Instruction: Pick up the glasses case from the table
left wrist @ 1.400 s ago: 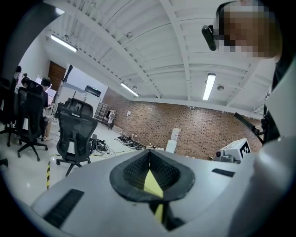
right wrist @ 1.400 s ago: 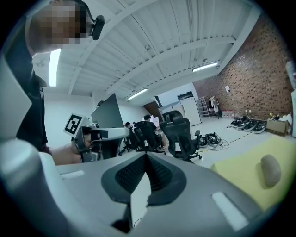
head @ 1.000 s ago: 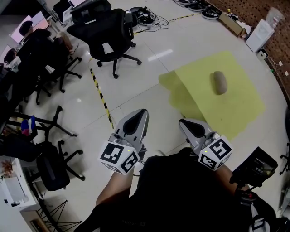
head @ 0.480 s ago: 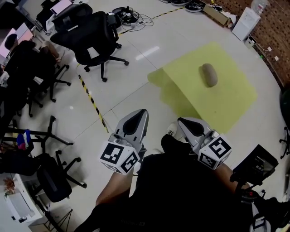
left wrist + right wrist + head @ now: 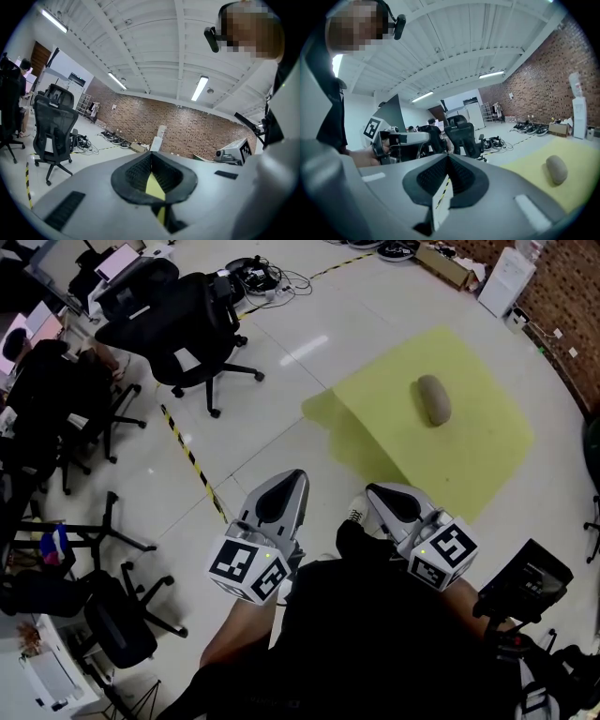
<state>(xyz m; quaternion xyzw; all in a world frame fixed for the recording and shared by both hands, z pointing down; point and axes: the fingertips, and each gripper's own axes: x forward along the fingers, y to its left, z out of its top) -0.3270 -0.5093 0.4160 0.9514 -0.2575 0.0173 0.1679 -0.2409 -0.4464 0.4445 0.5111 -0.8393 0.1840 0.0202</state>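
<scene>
On your left, a black office chair (image 5: pixel 178 320) stands on the pale floor (image 5: pixel 272 418), near a strip of yellow-and-black tape (image 5: pixel 192 460). Your left tongs (image 5: pixel 281 491) are held low in front of you, tips pressed together with nothing between them. Your right tongs (image 5: pixel 386 501), just beside them, are likewise closed and empty. Further right, the grey-brown glasses case (image 5: pixel 433 399) lies on the yellow worktop (image 5: pixel 487 451), well apart from both tongs.

The grey-brown oval glasses case (image 5: pixel 432 400) lies flat and closed near the middle of the yellow table (image 5: pixel 492 460).
</scene>
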